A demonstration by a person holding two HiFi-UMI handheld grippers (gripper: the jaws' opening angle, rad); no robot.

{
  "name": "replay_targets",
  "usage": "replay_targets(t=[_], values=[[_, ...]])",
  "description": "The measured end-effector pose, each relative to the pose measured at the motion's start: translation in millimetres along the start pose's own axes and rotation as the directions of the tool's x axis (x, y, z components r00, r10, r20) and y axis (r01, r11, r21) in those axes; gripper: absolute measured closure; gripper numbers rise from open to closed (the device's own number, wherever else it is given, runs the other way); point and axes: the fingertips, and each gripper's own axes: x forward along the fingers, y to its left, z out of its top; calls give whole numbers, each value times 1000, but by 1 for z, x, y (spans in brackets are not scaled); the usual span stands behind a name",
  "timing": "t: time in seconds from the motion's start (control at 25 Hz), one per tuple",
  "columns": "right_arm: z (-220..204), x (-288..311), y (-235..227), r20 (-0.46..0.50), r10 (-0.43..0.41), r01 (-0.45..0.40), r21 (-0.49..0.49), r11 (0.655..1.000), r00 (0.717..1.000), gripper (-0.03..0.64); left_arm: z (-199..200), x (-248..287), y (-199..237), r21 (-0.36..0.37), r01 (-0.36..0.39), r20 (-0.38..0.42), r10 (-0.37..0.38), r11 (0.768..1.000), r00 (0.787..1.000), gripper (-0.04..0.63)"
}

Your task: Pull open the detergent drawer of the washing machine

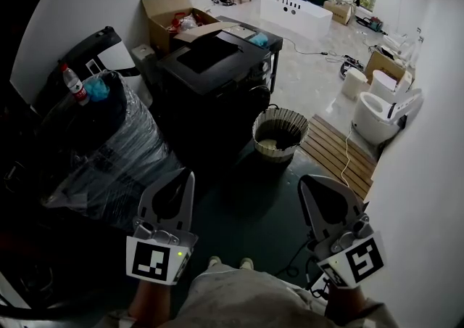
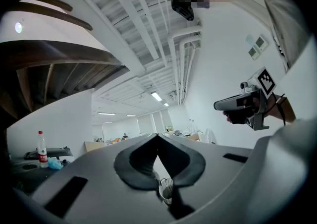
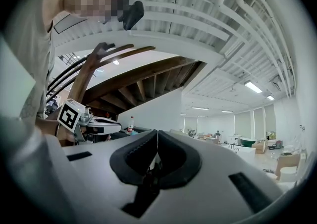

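Your left tongs [image 1: 190, 175] and right tongs [image 1: 303, 180] were both closed on nothing and held level by your waist, likely because the reach hadn't begun. Well ahead of the left tongs stood what looked like the dark washing machine [image 1: 217, 65]; its detergent drawer couldn't be made out. Between the tongs and beyond sat a woven basket [image 1: 280, 133] on dark floor [image 1: 246, 203], a white bathtub [image 1: 293, 14] far past it

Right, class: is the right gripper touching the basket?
Apart. The head view shows a strip of dark floor between the tip of the right gripper and the basket.
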Motion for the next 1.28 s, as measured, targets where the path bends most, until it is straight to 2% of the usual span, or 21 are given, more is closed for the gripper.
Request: replay_targets(t=[0.36,0.4,0.44,0.48,0.56,0.68,1.04,1.28], values=[[-3,-9,-17,29,-41,39,59,997,999,583,-5,9,-7,-7,8,-11,-8,1000,1000,580],[-1,-9,-22,43,-57,54,69,996,997,520,-5,11,-6,-7,8,-9,-8,1000,1000,579],[1,-8,-26,60,-72,67,75,995,996,346,-5,13,-5,-1,9,-3,-9,1000,1000,579],[3,-8,-30,79,-86,80,77,994,993,293,-4,16,-3,15,9,8,-9,1000,1000,579],[5,-6,-36,108,-110,103,65,993,988,266,-4,21,2,48,8,33,-10,999,999,579],[-1,2,-42,110,-119,115,41,993,987,258,-10,33,7,57,12,40,-14,998,999,579],[-35,53,-74,59,-102,99,57,993,993,258,-34,85,34,33,20,44,-22,999,999,579],[-69,103,-100,-8,-102,102,116,988,995,258,-59,128,69,9,10,13,-10,1000,1000,578]])
